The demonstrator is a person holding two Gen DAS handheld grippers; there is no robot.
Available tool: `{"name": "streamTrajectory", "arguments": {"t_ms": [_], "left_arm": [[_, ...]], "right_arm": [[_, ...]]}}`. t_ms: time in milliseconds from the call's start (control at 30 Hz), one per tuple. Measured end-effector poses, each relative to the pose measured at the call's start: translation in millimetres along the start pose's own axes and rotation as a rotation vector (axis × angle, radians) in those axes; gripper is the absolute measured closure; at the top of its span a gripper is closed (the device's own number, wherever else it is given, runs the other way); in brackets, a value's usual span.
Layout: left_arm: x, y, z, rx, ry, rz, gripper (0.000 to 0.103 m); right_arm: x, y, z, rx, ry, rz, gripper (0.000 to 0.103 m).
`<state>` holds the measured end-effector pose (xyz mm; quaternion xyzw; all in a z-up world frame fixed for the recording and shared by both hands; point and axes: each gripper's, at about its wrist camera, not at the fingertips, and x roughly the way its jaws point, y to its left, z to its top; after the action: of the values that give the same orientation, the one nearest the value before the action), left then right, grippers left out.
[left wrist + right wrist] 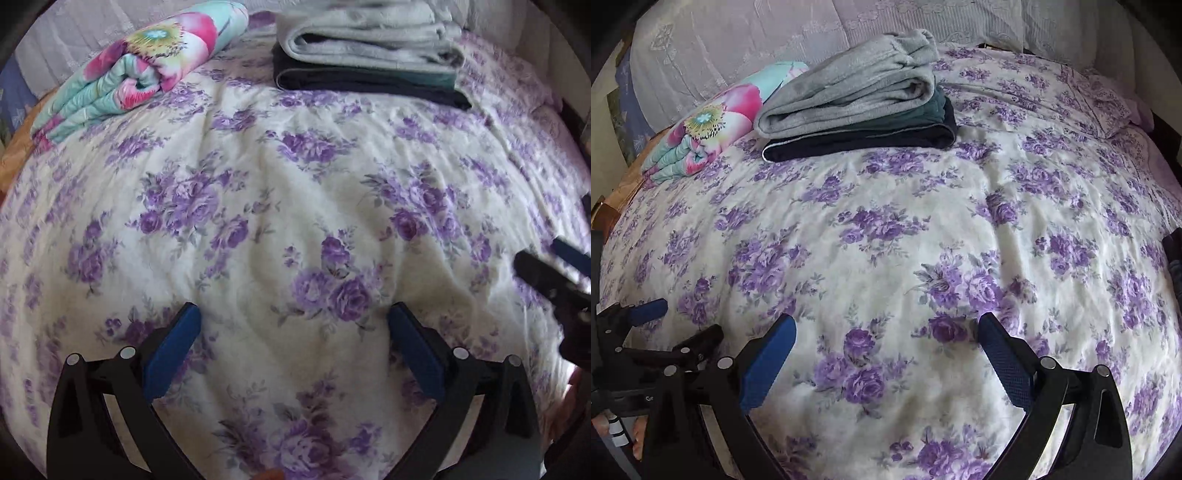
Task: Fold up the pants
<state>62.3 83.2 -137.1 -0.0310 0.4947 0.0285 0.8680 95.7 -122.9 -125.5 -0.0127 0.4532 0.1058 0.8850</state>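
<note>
A stack of folded clothes lies at the far side of the bed: grey pants (369, 40) (849, 92) on top, a dark green piece (923, 110) under them, and a navy piece (369, 83) (857, 142) at the bottom. My left gripper (293, 332) hovers open over bare bedspread, holding nothing; its side shows in the right wrist view (676, 325). My right gripper (886, 332) is also open and holds nothing, well short of the stack. In the left wrist view it enters from the right edge (546, 262).
The bedspread (295, 206) (923, 229) is white with purple flowers. A rolled floral quilt (140, 70) (713, 125) lies left of the stack. A dark cloth (1172, 251) peeks in at the right edge. Pale pillows (738, 40) line the headboard. A hand (605, 421) holds the left gripper.
</note>
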Motion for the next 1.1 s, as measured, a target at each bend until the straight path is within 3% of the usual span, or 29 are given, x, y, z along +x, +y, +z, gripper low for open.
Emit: {"name": "streamTrajectory", "arguments": {"t_ms": [67, 200, 267, 500, 667, 833, 933, 1000, 1100], "left_arm": [[-4.5, 8.9, -7.1, -0.02, -0.041, -0.027, 0.004], [-6.3, 7.8, -12.9, -0.009, -0.032, -0.016, 0.004], [-3.2, 7.6, -10.0, -0.015, -0.027, -0.011, 0.004], [3.6, -1.5, 31.6, -0.031, 0.068, 0.036, 0.004], [-36.9, -21.1, 78.0, 0.104, -0.071, 0.119, 0.005], [-80.6, -16.7, 151.0, 0.045, -0.155, 0.076, 0.005], [-112.8, -21.8, 193.4, 0.045, -0.249, 0.116, 0.005], [-126.9, -25.8, 208.5, 0.048, -0.277, 0.133, 0.005], [-146.7, -31.8, 217.1, 0.028, -0.299, 0.093, 0.005]], "right_arm": [[6.5, 1.4, -3.7, -0.014, 0.006, -0.009, 0.003], [12.7, 16.3, -3.9, -0.078, 0.019, -0.093, 0.003], [13.2, 15.8, -3.8, -0.074, 0.013, -0.091, 0.003], [13.4, 16.8, 9.2, -0.083, 0.039, -0.1, 0.003], [-22.6, 21.6, 57.0, -0.088, -0.084, -0.096, 0.003], [-60.8, 13.0, 132.4, -0.016, -0.163, -0.062, 0.003], [-86.0, 12.9, 178.1, 0.011, -0.227, -0.074, 0.003], [-97.2, 11.1, 195.6, 0.028, -0.244, -0.101, 0.003], [-112.8, 6.0, 205.8, 0.053, -0.264, -0.117, 0.003]]}}
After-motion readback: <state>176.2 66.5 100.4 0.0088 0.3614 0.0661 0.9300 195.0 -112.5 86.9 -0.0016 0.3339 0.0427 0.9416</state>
